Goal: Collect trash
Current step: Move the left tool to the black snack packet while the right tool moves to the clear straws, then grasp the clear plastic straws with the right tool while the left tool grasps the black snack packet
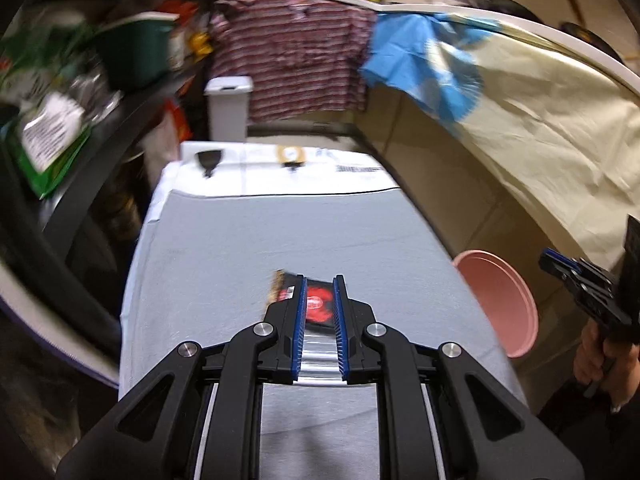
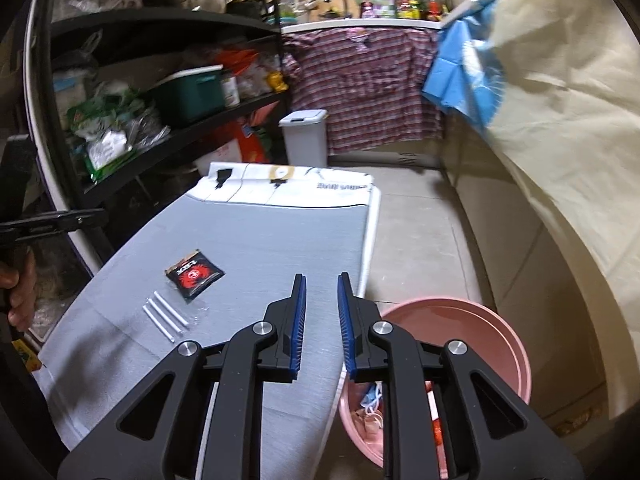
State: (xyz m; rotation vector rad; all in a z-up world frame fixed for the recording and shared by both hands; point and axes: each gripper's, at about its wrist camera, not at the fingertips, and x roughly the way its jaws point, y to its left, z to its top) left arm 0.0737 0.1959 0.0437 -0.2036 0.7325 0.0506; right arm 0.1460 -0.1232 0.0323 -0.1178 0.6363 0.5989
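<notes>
Two grippers agape: left gripper (image 1: 319, 286) straddles black-red packet (image 1: 316, 305); right gripper (image 2: 321, 284) empty, beside pink basin (image 2: 480, 320).

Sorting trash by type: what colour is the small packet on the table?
Black with a red design, clearest in the right wrist view: packet.

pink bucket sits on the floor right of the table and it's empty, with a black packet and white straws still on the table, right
Not quite: the pink bucket is not empty. The right wrist view shows trash already at its bottom. The rest holds: it sits on the floor right of the table, where the black packet and white straws still lie.
</notes>
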